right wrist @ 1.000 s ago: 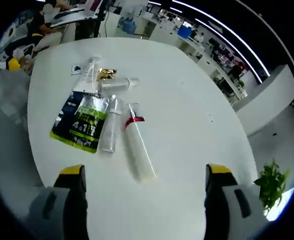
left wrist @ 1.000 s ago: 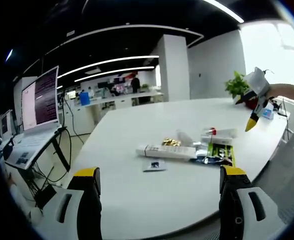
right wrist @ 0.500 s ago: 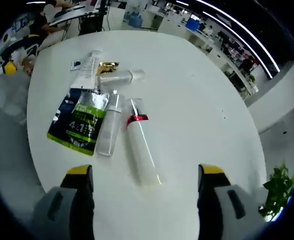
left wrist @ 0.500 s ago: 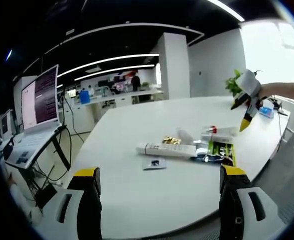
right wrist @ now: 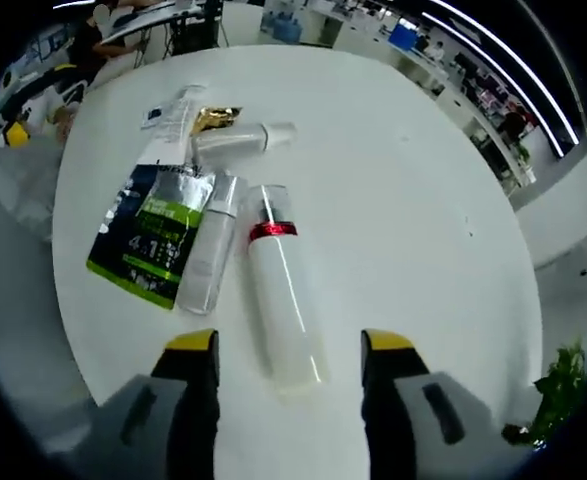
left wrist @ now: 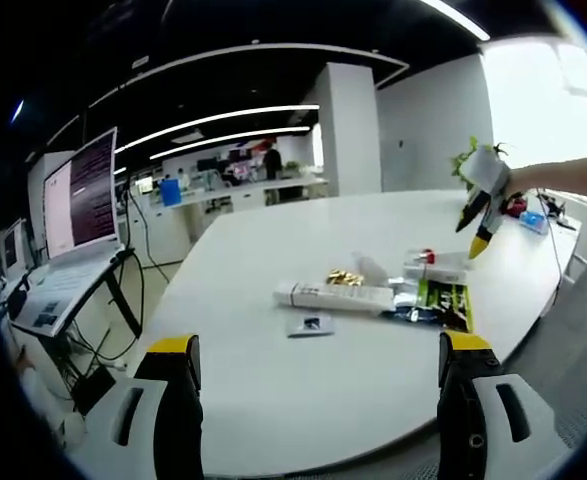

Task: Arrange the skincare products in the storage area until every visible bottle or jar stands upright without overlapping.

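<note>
The right gripper (right wrist: 289, 350) is now lower and closer over the white bottle with the red band (right wrist: 281, 290), whose base lies between its jaw tips; the jaws stand nearer together than a second ago. In the left gripper view, that right gripper (left wrist: 478, 212) sits nearer the cluster of products around the green pouch (left wrist: 439, 303) than before.

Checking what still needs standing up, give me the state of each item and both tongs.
White bottle with red band: lying flat, between the right tongs' jaws.
Clear bottle: lying flat.
Small white bottle: lying flat.
Green-and-black pouch: lying flat.
Right tongs: open.
Left tongs: open, empty.
</note>
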